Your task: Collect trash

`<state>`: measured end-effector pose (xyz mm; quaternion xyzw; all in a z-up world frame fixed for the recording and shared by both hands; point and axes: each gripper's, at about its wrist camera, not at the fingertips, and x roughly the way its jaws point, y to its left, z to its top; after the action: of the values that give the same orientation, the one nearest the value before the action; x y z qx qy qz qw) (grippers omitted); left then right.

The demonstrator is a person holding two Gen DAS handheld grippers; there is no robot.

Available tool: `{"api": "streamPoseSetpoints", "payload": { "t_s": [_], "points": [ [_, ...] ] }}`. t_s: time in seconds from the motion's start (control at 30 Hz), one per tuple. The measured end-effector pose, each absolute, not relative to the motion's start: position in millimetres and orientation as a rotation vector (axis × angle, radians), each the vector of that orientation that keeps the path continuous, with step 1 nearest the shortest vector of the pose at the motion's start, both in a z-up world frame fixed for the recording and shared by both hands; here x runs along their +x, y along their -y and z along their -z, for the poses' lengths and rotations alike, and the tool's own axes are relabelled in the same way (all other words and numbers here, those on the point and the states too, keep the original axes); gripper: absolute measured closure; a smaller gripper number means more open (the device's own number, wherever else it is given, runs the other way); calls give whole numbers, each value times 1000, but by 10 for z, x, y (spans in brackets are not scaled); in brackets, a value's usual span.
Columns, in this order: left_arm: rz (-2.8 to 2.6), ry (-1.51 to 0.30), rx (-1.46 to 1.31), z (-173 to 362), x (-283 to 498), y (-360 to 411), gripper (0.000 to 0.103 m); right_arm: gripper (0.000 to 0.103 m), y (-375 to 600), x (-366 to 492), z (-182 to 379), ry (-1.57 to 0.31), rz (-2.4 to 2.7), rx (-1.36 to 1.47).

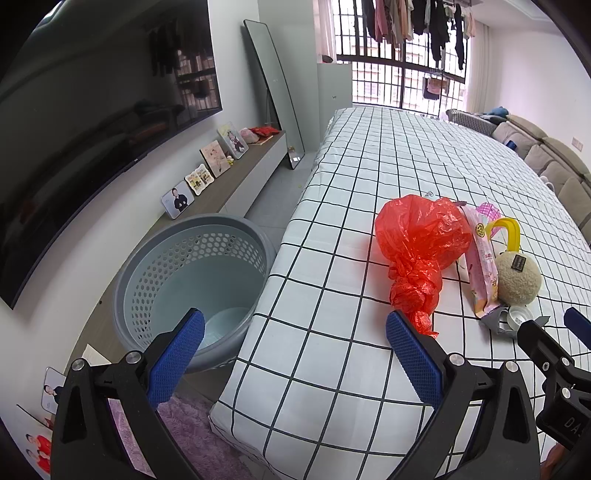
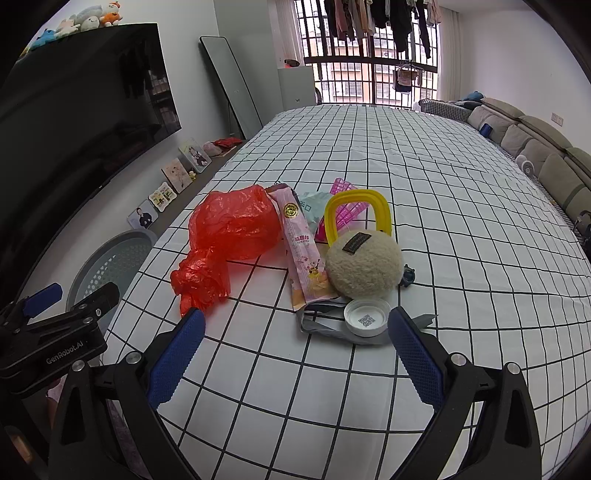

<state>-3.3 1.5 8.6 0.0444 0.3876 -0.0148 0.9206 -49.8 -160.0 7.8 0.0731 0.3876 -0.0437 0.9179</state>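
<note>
On the black-and-white checked tablecloth (image 2: pixel 424 192) lies a cluster of litter: a crumpled red plastic bag (image 2: pixel 229 236) with a knotted neck, a pink snack wrapper (image 2: pixel 303 254) bearing a round gold seal and pink characters too small to read, a pale teal packet (image 2: pixel 310 208), a pink ribbed plastic piece (image 2: pixel 345 206) under a yellow plastic loop (image 2: pixel 356 212), a cream fleece ball (image 2: pixel 364 264) with a dark sewn tag whose lettering is illegible, a small dark blue object (image 2: pixel 408 277) just beside the ball, and a white bottle cap (image 2: pixel 367 316) printed inside with a QR code, resting on a torn grey foil wrapper (image 2: pixel 321 323). Legible writing is limited to "GenRobot.AI" on the body of the left gripper (image 1: pixel 295 343), seen from the right wrist view. Only the left wrist view shows the interior of the grey perforated basket (image 1: pixel 192 266) standing on the floor against the table edge; it holds a pale round item at the bottom, identity uncertain. Only the right wrist view shows the plush toys (image 2: pixel 77 20) atop the television (image 2: pixel 85 99) and the teal packet. Left gripper: blue pads wide apart, holding nothing, near the bag's knotted end. Right gripper (image 2: pixel 295 343): pads wide apart, empty, near the cap and foil.
</note>
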Motion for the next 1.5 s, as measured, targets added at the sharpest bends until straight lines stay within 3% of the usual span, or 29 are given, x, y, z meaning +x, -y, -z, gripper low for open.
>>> {"api": "streamPoseSetpoints", "payload": {
  "t_s": [1.5],
  "points": [
    [30,-804,91,-151,-71,-81,6,8,1639,-488,-75,-801,63,164]
  ]
}}
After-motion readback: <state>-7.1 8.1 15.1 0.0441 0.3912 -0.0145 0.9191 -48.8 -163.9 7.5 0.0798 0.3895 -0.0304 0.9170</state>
